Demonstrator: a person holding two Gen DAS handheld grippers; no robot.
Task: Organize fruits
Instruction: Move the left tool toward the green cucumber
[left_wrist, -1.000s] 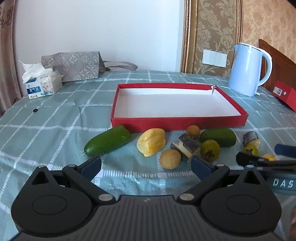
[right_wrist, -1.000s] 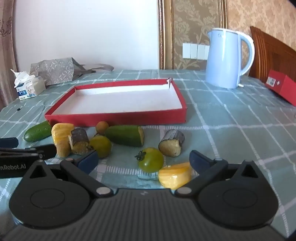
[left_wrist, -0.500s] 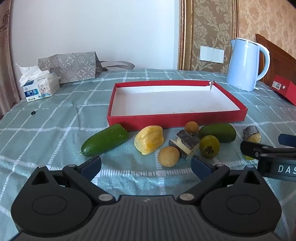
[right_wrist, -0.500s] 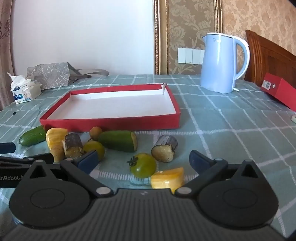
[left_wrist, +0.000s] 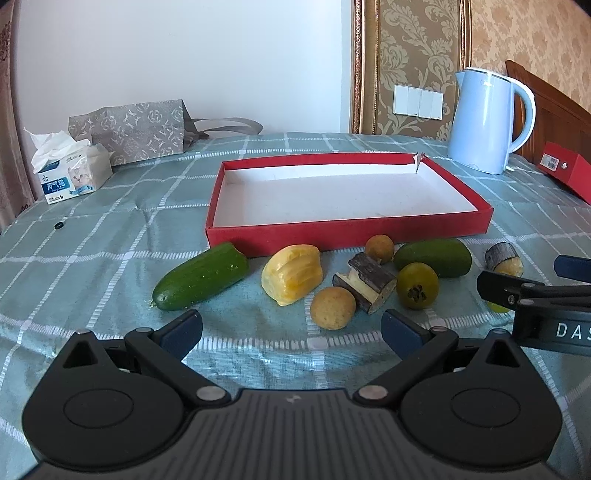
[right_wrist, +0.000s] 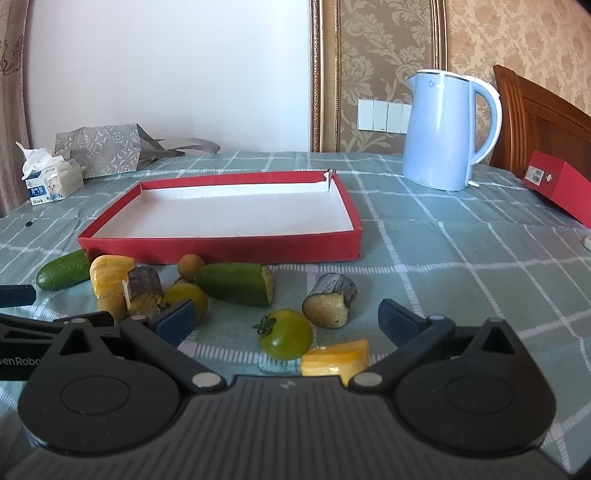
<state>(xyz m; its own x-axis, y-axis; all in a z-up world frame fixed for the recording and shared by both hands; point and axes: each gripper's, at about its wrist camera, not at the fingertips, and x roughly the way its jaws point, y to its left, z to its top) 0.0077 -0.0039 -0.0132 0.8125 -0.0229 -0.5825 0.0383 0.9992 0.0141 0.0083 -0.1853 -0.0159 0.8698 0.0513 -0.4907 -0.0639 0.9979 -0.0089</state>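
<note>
Both grippers have pulled back & risen a bit vs a sec ago, so the fruit pile sits further off and more of the room shows. Left gripper (left_wrist: 291, 326) has jaws spread wide, holding nothing; right gripper (right_wrist: 286, 319) likewise apart & empty.

Fruits lie in a loose row on the cloth just in front of the red tray (left_wrist: 343, 236), which has nothing in it yet. Nearest the right jaws: green tomato (right_wrist: 286, 334) w/ yellow wedge (right_wrist: 336, 358) touching it.

Best approach, I'd judge: take the tomato first, come in low, close across its widest part, gently, since it's round & may roll.

Surface: checked teal tablecloth (left_wrist: 92, 240), slightly rumpled. Blue kettle (right_wrist: 447, 129), tissue box (left_wrist: 72, 173) & patterned bag (left_wrist: 129, 129) behind.
</note>
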